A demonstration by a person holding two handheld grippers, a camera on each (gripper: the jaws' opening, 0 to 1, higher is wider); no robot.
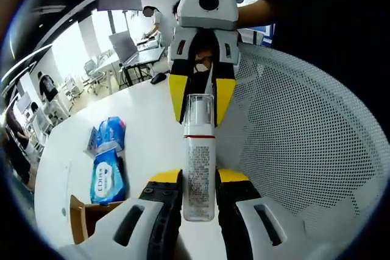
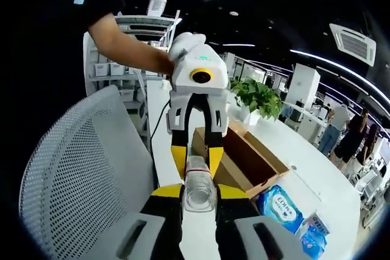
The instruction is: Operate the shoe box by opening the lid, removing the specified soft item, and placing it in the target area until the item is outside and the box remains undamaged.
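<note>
A white bottle (image 1: 199, 168) with a red band and clear cap hangs between both grippers. My left gripper (image 1: 200, 178) is shut on its lower body, and my right gripper (image 1: 201, 98) comes in from the top, shut on the clear cap. In the right gripper view the bottle (image 2: 199, 192) shows end-on in my right gripper (image 2: 200, 191), with the left gripper (image 2: 196, 159) facing it. The brown shoe box (image 2: 244, 156) stands open on the white table, its corner (image 1: 85, 217) also showing. Two blue soft wipe packs (image 1: 108, 178) (image 2: 280, 208) lie on the table outside it.
A white mesh chair (image 1: 304, 132) (image 2: 79, 168) stands right beside the table edge under the grippers. A potted plant (image 2: 259, 95) sits behind the box. A person's arm (image 2: 128, 47) holds the left gripper. Desks and people fill the far room.
</note>
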